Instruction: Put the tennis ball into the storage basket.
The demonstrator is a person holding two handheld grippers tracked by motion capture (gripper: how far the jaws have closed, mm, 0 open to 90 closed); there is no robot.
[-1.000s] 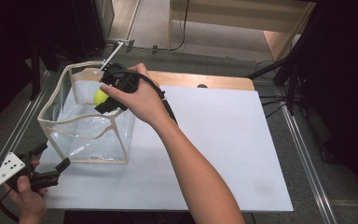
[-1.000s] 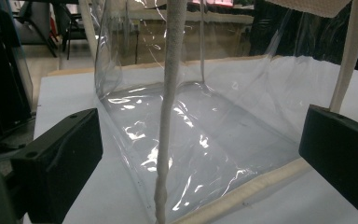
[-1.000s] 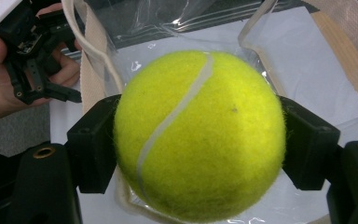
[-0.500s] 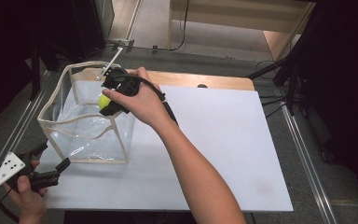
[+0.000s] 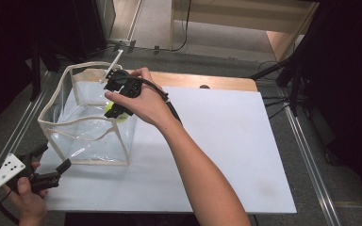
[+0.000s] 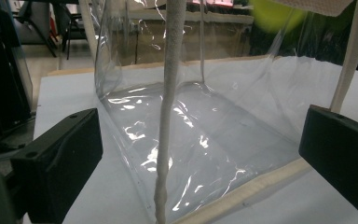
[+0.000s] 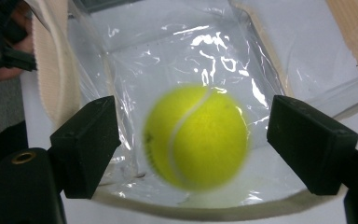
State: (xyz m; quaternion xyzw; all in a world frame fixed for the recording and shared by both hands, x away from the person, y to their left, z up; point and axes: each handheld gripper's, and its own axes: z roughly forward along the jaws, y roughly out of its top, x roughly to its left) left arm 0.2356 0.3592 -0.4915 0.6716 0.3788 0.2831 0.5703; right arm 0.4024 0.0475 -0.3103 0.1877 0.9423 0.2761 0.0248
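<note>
A clear plastic bag (image 5: 82, 129) with cream fabric edging stands open on the white board. My right gripper (image 5: 117, 109) hangs over its mouth and points down into it. Its jaws have just been opening. A yellow-green tennis ball (image 7: 196, 137) lies blurred between them, with a gap on each side and the bag's floor below it. The ball (image 5: 110, 111) shows just under the gripper, inside the bag's rim. My left gripper (image 5: 53, 158) rests open at the bag's near left corner. The bag's corner seam (image 6: 165, 140) stands ahead of it, untouched.
The white board (image 5: 226, 141) stretches wide to the right of the bag. A wooden strip (image 5: 207, 81) runs along its far edge. Metal rails (image 5: 306, 150) border the table on both sides, with cables and stands on the floor beyond.
The right gripper's jaws have parted from the tennis ball, which now sits a little lower at the bag's mouth. The left gripper has stayed where it was.
</note>
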